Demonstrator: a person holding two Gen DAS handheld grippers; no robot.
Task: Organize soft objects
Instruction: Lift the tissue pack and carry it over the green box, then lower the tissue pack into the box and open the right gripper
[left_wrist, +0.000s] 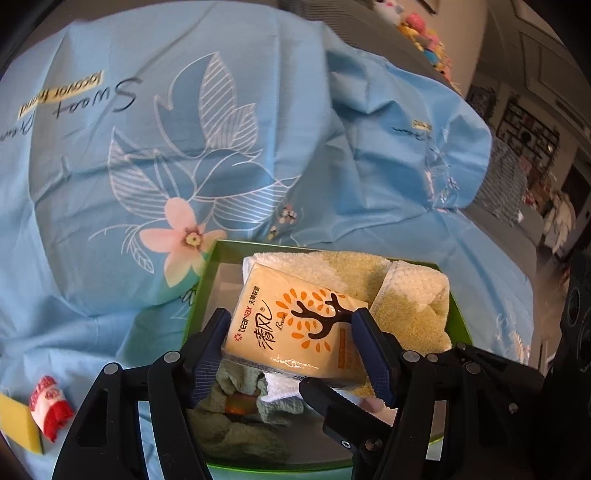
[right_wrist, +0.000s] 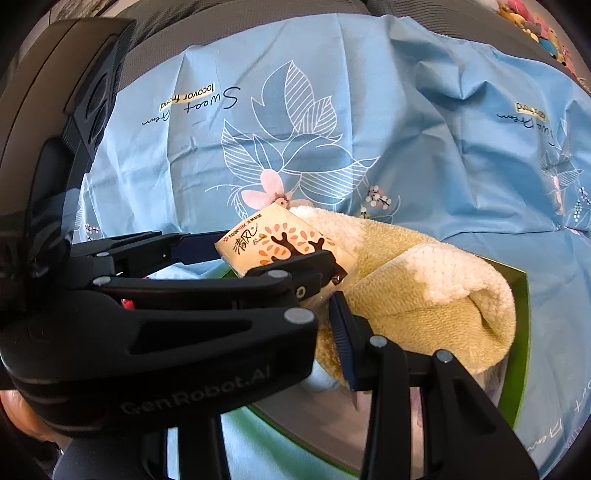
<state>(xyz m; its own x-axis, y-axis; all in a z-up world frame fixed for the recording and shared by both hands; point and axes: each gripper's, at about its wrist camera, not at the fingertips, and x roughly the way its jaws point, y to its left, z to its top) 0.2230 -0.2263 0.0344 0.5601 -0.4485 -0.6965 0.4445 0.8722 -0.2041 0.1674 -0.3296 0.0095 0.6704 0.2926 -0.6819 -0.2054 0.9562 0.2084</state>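
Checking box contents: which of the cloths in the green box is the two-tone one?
The rolled yellow-and-white towel at the far end of the green box. The crumpled grey-green cloth at the near end is one colour.

Light blue sheet (left_wrist: 258, 110) printed with leaves, a pink flower and script lay creased over the whole surface. Grey upholstered furniture (left_wrist: 354, 26) stood behind it, soft toys (left_wrist: 424, 37) along its top. A beige wall (left_wrist: 465, 33) and dark shelving (left_wrist: 528, 133) were at right. Light was soft.
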